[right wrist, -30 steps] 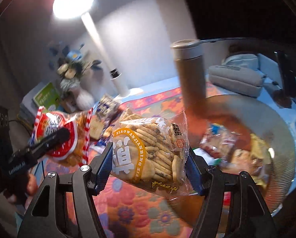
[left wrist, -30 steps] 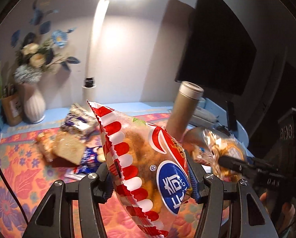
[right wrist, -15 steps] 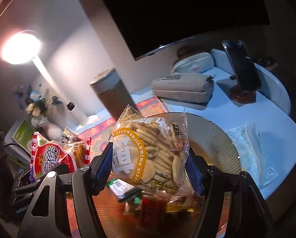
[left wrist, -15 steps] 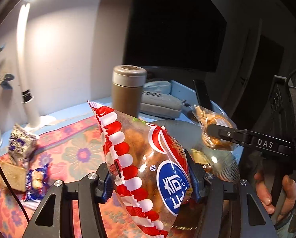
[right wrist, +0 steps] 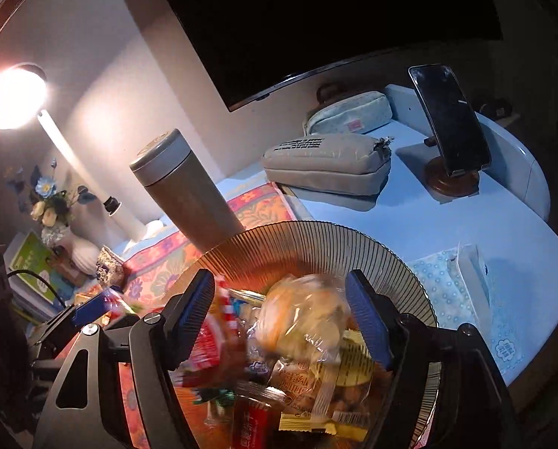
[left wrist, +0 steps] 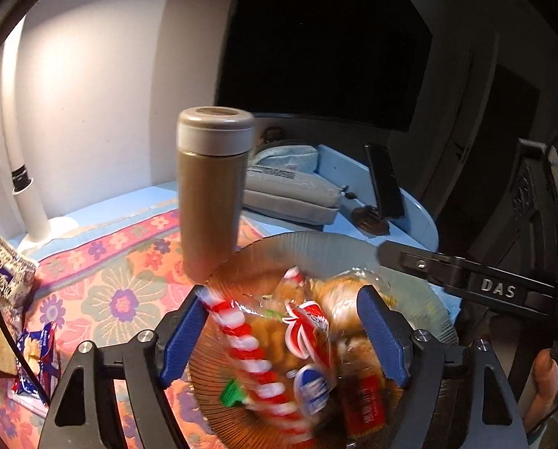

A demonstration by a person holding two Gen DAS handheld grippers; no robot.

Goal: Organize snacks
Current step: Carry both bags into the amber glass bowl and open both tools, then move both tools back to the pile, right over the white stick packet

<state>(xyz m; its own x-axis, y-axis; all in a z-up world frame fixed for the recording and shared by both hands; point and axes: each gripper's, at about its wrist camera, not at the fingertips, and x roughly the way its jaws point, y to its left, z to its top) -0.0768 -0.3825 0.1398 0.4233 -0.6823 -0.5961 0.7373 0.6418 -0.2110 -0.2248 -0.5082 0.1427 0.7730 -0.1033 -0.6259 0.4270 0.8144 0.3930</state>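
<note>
Left gripper [left wrist: 282,333] just opening, pads clear of the blurred red-striped snack bag [left wrist: 275,351] over the ribbed glass bowl [right wrist: 354,239]; right gripper [right wrist: 279,321] likewise spreading, biscuit bag [right wrist: 305,318] loose above the same bowl

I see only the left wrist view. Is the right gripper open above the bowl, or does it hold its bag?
Observer: Open. The right gripper has just been opening its jaws; the cracker bag is blurred between them and looks released over the bowl.
Operator: What lies right of the bowl? My view ends there.
Observer: A white box on a blue dotted cloth.
Operator: Is the lamp on?
Observer: Yes, the lamp head shines at upper left.
</note>
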